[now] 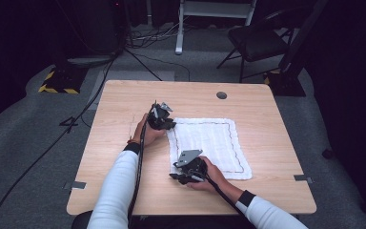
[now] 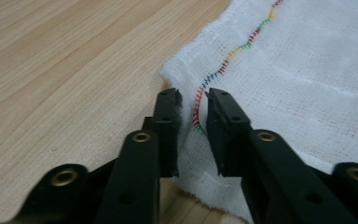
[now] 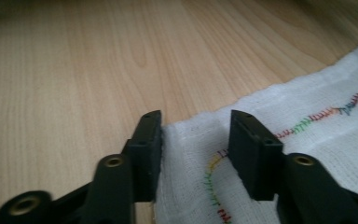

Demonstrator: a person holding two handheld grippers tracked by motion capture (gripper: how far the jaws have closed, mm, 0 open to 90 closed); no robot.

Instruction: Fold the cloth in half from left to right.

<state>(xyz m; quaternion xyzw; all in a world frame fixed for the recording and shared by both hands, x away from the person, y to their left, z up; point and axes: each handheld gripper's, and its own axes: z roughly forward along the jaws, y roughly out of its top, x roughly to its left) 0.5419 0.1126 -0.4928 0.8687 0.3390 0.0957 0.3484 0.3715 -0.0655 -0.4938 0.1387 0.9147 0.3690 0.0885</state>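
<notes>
A white gauze cloth (image 1: pixel 209 143) with a multicoloured stitched border lies flat on the wooden table (image 1: pixel 124 157), right of centre. My left gripper (image 1: pixel 167 123) is at the cloth's far left corner. In the left gripper view its jaws (image 2: pixel 193 100) stand narrowly open astride that corner of the cloth (image 2: pixel 307 70), with the stitching showing in the gap. My right gripper (image 1: pixel 177 175) is at the near left corner. Its jaws (image 3: pixel 196 116) are wider open, with the cloth's corner (image 3: pixel 191 154) lying between them on the table.
A round cable hole (image 1: pixel 221 95) sits near the table's far edge. Grey tape marks (image 1: pixel 77 184) lie at the near left and right edges. Beyond the table stand a black chair (image 1: pixel 257 40), stands and floor cables (image 1: pixel 76 119). Bare wood lies left of the cloth.
</notes>
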